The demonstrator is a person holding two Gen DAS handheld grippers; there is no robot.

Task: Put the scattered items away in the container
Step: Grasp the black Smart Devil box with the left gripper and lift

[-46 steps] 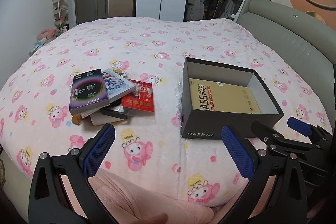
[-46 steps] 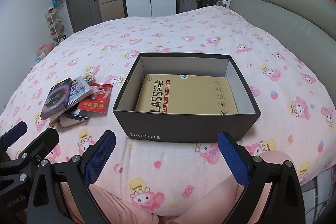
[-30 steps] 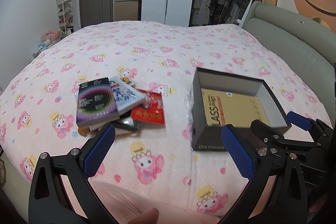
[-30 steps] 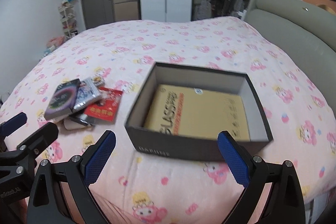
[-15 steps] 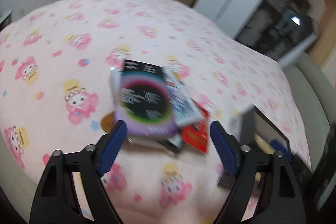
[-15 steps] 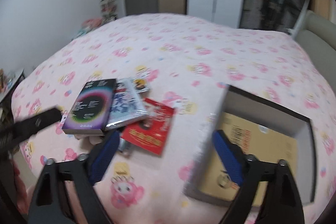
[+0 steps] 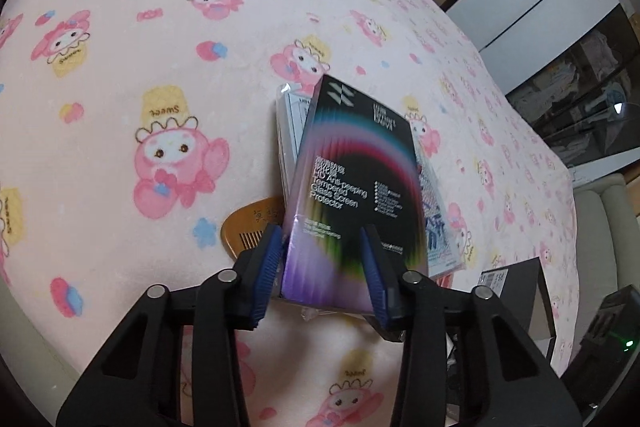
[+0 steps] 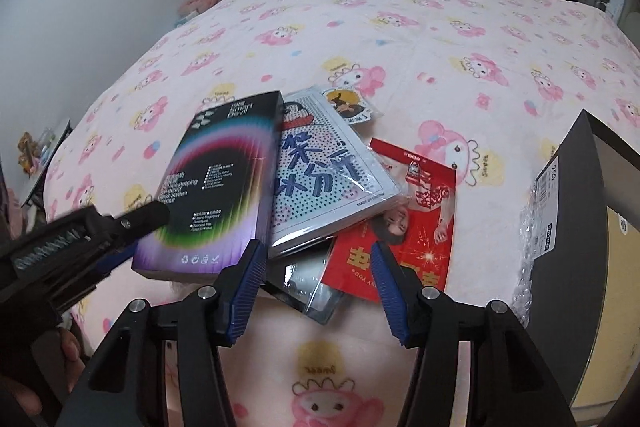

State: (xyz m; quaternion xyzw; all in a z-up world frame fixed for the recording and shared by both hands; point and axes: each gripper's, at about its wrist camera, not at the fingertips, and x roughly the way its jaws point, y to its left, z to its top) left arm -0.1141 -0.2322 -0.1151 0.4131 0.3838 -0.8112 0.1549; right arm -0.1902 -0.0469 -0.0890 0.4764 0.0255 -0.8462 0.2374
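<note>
A pile of flat items lies on the pink blanket. On top is a black and purple screen-protector box [image 7: 352,191], also in the right wrist view [image 8: 216,187]. My left gripper [image 7: 326,271] has its blue fingers around the box's near end, one above and one below. Beside the box lie a white dotted packet [image 8: 324,171], a red packet [image 8: 404,215] and a dark clear-wrapped item [image 8: 308,283]. My right gripper [image 8: 316,279] is open just above the dark item and the red packet's near edge. The dark shoebox [image 8: 576,211] stands at the right.
A wooden comb [image 7: 248,227] sticks out from under the pile. A small sticker [image 8: 350,105] lies behind the white packet. Bubble wrap [image 8: 528,227] lies against the shoebox's left wall. A door, shelves and wardrobes stand beyond the bed.
Both grippers have swung left from the shoebox and dropped close to the pile. My left gripper's fingers have narrowed around the screen-protector box.
</note>
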